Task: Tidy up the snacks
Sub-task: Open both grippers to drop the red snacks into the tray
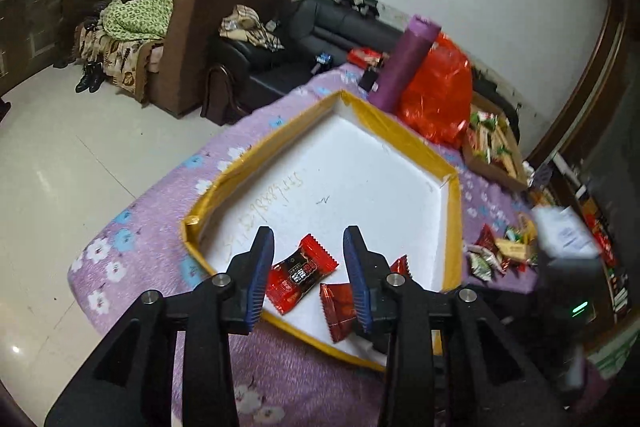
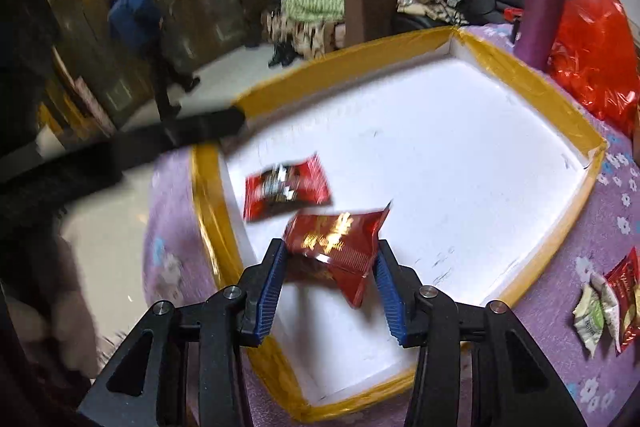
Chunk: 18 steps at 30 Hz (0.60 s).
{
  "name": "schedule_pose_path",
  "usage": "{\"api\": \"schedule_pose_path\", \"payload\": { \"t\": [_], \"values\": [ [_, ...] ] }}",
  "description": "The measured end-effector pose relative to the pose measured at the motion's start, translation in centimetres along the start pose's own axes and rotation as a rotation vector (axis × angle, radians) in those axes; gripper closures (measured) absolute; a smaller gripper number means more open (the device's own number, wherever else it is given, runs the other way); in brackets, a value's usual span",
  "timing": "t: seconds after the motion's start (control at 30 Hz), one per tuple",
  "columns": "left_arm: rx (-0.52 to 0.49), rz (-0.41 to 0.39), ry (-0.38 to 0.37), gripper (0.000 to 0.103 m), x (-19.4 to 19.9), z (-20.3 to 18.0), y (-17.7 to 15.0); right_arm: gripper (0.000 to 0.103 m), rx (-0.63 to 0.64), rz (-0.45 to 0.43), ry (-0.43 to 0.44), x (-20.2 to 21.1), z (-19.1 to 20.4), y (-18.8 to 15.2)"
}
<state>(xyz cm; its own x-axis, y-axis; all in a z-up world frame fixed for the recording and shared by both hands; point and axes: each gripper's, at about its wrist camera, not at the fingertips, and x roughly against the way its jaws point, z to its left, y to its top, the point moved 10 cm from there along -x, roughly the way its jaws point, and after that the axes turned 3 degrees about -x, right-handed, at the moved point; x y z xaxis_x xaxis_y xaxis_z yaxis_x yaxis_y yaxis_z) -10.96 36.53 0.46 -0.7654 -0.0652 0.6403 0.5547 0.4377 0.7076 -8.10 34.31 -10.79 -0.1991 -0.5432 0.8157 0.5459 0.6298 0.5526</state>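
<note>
Two red packets already lie in my white foam tray [image 1: 360, 155], near its yellow-taped corner closest to me. My right gripper [image 2: 330, 281] hangs over that corner, pinching a dark red snack packet [image 2: 336, 247] whose long axis runs across the jaws. My left gripper [image 1: 308, 267] is spread and holds nothing, just above the bright red packet [image 1: 300, 273] inside the tray. Handwritten digits cross the tray floor; I cannot read them surely.
</note>
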Motion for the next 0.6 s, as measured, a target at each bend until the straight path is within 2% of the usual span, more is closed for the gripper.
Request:
{"api": "schedule_pose_path", "payload": {
  "t": [0.1, 0.2, 0.3, 0.4, 0.47, 0.53, 0.6],
  "values": [
    [0.012, -0.028, -0.009, 0.067, 1.2, 0.1, 0.2, 0.059, 0.019, 0.0, -0.021, 0.0, 0.4, -0.6],
    [0.013, -0.046, -0.013, 0.062, 1.9, -0.2, 0.5, 0.061, 0.013, 0.032, 0.0, 0.2, 0.4, -1.4],
    [0.015, -0.054, -0.023, 0.062, 2.3, -0.6, 0.5, 0.061, 0.026, 0.041, 0.003, 0.5, 0.2, -2.1],
    [0.021, -0.054, -0.036, 0.062, 2.7, -1.1, 0.4, 0.061, 0.031, 0.034, 0.003, 0.7, 0.2, -2.1],
    [0.023, -0.053, -0.038, 0.059, 3.1, -1.5, 0.4, 0.061, 0.01, -0.015, 0.03, 1.7, 0.2, -1.9],
    [0.026, -0.066, -0.026, 0.039, 3.7, -1.9, 0.6, 0.06, -0.019, -0.09, 0.053, 3.4, -0.2, -1.1],
    [0.031, -0.075, -0.009, 0.027, 4.2, -2.3, 0.7, 0.056, -0.049, -0.177, 0.07, 6.1, -0.9, -0.6]
  ]
}}
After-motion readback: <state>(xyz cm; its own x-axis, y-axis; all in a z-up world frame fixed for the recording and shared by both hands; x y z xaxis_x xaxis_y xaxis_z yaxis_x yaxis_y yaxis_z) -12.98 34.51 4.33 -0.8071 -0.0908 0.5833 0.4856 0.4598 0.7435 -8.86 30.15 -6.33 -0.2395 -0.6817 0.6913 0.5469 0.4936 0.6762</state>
